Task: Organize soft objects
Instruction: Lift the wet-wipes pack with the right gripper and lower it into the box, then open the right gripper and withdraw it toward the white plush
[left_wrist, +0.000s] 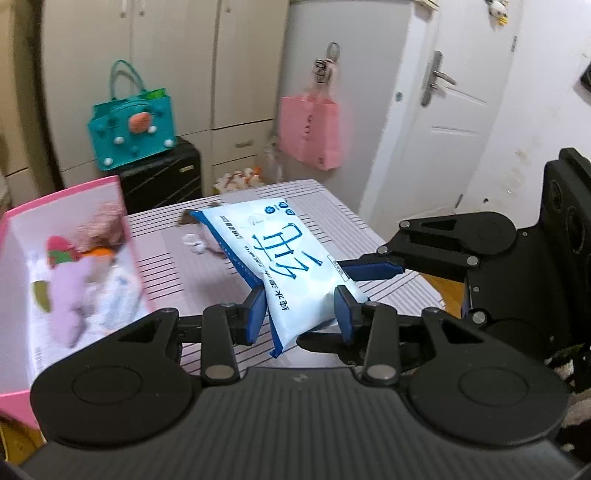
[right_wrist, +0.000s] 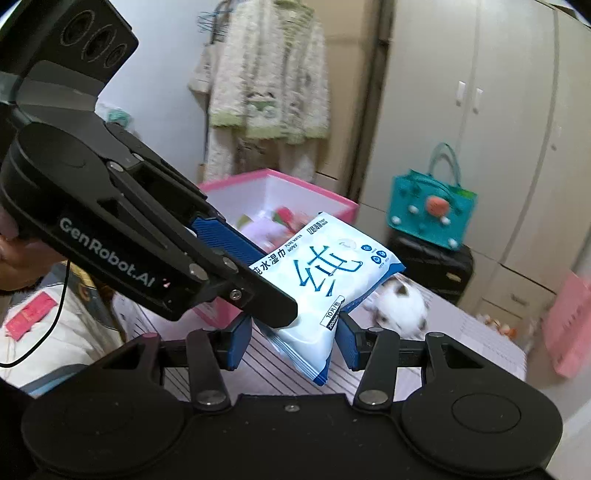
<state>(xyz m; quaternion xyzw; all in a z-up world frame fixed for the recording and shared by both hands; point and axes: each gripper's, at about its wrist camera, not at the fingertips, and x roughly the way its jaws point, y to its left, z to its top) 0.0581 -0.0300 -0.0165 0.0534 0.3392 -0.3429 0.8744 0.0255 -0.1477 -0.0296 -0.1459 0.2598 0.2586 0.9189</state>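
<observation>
A blue-and-white pack of wet wipes (left_wrist: 284, 266) is held in the air above the striped table (left_wrist: 177, 269). My left gripper (left_wrist: 301, 314) is shut on its near end. My right gripper (right_wrist: 293, 341) is shut on its other end (right_wrist: 325, 291); its blue finger (left_wrist: 373, 267) reaches in from the right in the left wrist view. The left gripper (right_wrist: 258, 273) crosses in from the left in the right wrist view. A pink box (left_wrist: 14, 236) at the left holds several soft toys (left_wrist: 74, 291). A white plush toy (right_wrist: 399, 310) lies on the table.
A teal bag (left_wrist: 133, 125) sits on a black case (left_wrist: 166, 177) by the wardrobe. A pink bag (left_wrist: 310, 129) hangs on the white cabinet. A small white object (left_wrist: 194, 243) lies on the table. A robe (right_wrist: 269, 74) hangs on the wall.
</observation>
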